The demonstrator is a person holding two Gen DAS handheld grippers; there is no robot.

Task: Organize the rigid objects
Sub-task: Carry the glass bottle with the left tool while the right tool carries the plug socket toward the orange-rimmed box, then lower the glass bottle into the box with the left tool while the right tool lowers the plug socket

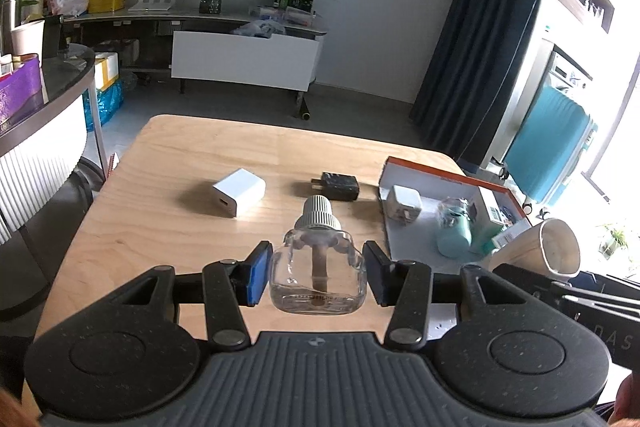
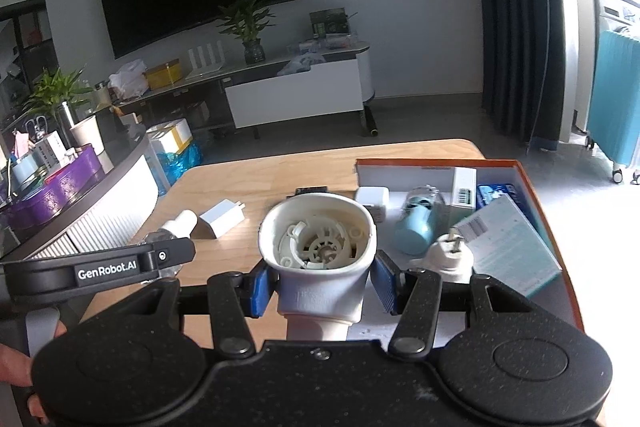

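Note:
My left gripper is shut on a clear glass bottle with a white ribbed cap, held over the wooden table. My right gripper is shut on a white plastic plug-in housing whose open mouth shows its inner parts. That housing also shows at the right edge of the left wrist view. On the table beyond lie a white charger and a black charger. An orange-rimmed box at the right holds a white adapter, a teal bottle and cartons.
The left gripper's black body crosses the left of the right wrist view. A white plug sits beside the right finger, over the box. A curved counter stands left of the table; a teal suitcase stands right.

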